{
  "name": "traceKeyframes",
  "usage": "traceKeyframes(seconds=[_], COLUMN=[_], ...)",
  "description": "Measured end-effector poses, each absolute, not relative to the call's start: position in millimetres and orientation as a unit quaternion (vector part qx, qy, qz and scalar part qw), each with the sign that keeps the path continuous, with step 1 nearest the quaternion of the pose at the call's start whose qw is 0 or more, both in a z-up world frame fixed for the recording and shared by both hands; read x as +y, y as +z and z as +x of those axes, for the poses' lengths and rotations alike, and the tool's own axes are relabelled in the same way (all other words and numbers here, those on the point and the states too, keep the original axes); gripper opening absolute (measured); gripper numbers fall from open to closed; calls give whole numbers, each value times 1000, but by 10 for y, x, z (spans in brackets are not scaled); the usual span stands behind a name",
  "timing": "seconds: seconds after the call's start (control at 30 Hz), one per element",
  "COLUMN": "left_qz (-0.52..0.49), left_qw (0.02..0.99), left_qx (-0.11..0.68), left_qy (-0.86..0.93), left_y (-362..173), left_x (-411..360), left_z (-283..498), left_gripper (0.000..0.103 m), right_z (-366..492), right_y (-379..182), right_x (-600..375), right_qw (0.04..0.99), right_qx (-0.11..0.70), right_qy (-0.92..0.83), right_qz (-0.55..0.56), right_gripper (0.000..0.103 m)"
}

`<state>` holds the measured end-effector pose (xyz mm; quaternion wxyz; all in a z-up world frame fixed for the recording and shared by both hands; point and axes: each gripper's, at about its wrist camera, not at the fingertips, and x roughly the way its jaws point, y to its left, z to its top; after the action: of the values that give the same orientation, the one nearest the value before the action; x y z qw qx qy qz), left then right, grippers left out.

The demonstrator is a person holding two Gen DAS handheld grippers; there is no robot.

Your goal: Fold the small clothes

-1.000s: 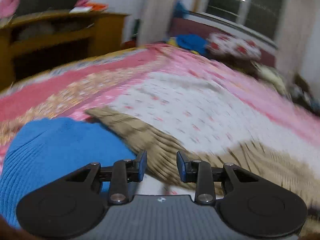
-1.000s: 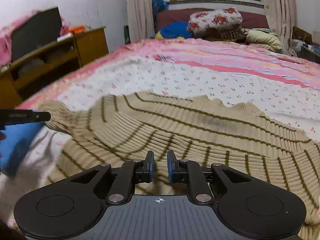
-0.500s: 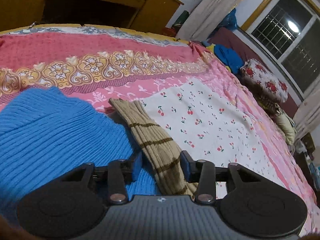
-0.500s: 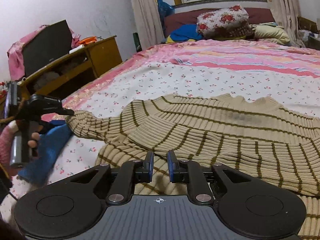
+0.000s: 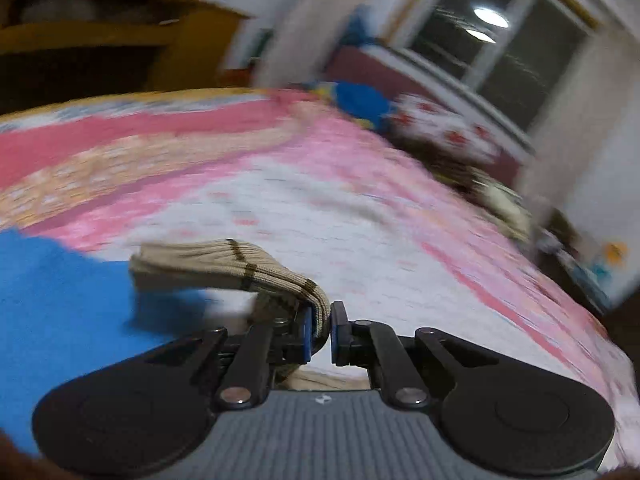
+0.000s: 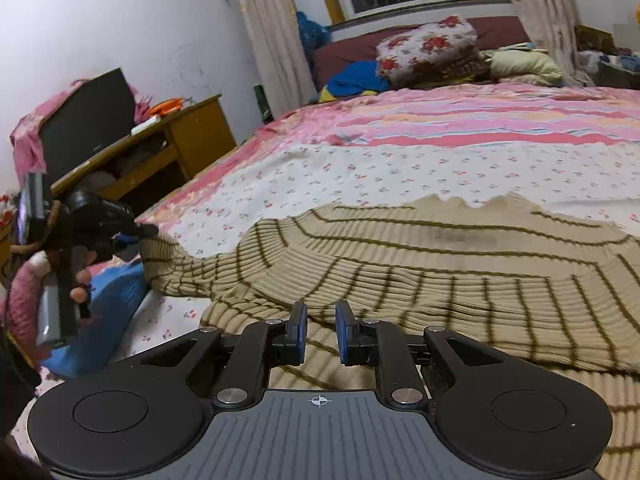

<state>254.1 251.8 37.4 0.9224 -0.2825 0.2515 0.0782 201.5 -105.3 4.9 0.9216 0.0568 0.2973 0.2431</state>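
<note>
A beige ribbed sweater with brown stripes point(image 6: 440, 272) lies spread on the bed. Its left sleeve point(image 5: 240, 264) is pinched between the pads of my left gripper point(image 5: 319, 330), which is shut on it and holds it off the bed. In the right wrist view the left gripper point(image 6: 146, 234), held in a person's hand point(image 6: 80, 284), grips the sleeve end point(image 6: 160, 256). My right gripper point(image 6: 321, 332) sits at the sweater's near edge, jaws nearly together, with beige knit in the narrow gap. The left wrist view is blurred.
A blue knit garment point(image 5: 60, 300) lies at the bed's left edge under the lifted sleeve, also the blue garment point(image 6: 108, 300). The bedsheet point(image 6: 360, 168) is pink and white. A wooden cabinet point(image 6: 188, 136) stands left of the bed. Pillows and bundled clothes point(image 6: 428, 48) are at the head.
My left gripper went from open around the sleeve to shut on it and lifted it off the blue garment. The right gripper shifted slightly; its jaws kept the same gap.
</note>
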Motion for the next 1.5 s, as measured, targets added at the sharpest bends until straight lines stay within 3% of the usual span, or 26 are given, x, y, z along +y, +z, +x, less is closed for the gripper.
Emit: traceKeyframes(seconds=[0.23,0.47,0.6,0.7,0.97,1.5], left_qz=[-217,-91,-81,-85,-92,-127], left_qw=[931,918,917,920,936,938], left_qx=[263,336,353,355,325,321], left_qy=[-133,-189,-167,-144,-101,-26], left_y=[700,337,234,187,136,-48], left_x=[1246,359,458,616,937,1405], left_z=[2555,2477,2347,2263,2180,2347], left_gripper=[14,24,27,30,30,31], right_z=[1919,1937,1981,2069,2679,3270], right_y=[38,-39,-58,-82,-140,-313], right_x=[-1401,-1793,-1951,-2068,-2091,-1925], right_qw=[929,927,927,918,905,893], right_qx=[295,312,313,320,341,386], right_qy=[205,166,152,150,118,122], right_qz=[87,125,140,179,226,198], right_gripper=[18,18,19,30,30,34])
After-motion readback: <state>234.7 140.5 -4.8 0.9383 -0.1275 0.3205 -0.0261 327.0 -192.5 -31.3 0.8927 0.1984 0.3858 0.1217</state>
